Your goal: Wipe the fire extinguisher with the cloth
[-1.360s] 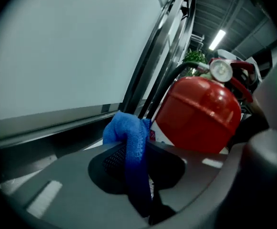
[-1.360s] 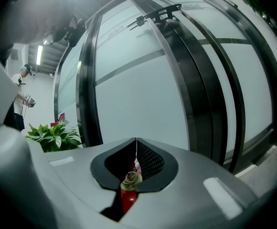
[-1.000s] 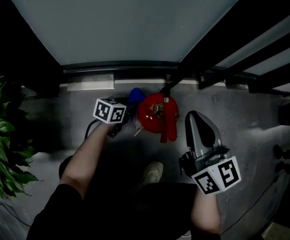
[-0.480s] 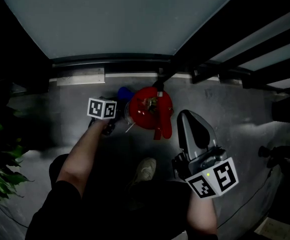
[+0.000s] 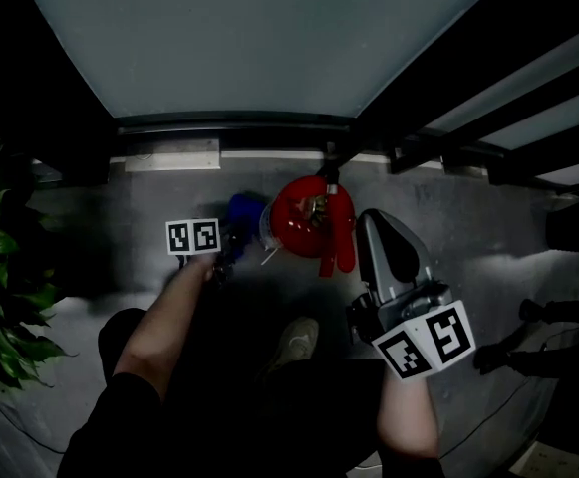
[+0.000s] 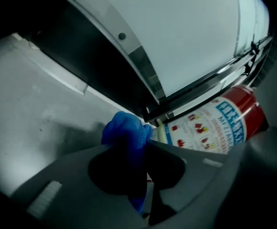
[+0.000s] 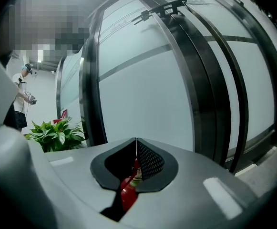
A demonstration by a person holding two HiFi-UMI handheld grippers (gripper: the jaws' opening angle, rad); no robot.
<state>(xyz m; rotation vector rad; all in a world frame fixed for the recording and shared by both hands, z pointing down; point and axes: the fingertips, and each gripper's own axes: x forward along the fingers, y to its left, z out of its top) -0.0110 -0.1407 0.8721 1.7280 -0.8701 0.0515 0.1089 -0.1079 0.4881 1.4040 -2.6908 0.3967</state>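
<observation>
The fire extinguisher (image 5: pixel 307 217), red with a white printed label, stands on the grey floor (image 5: pixel 448 237) just ahead of the left gripper (image 5: pixel 231 251) and close to the left side of the right gripper (image 5: pixel 377 225). The left gripper (image 6: pixel 137 146) is clamped on the blue cloth (image 6: pixel 126 130), which bunches out past its tips. The wad sits right at the edge of the label on the fire extinguisher (image 6: pixel 214 123); whether it presses on the cylinder cannot be told. In the head view the cloth (image 5: pixel 245 208) lies between that gripper and the red body. The right gripper (image 7: pixel 136 141) has its jaws closed tip to tip with nothing between them. It points up at the glass wall (image 7: pixel 143 89), and the fire extinguisher (image 7: pixel 128 192) shows low behind its tips. A leafy plant (image 7: pixel 57 132) stands to its left.
</observation>
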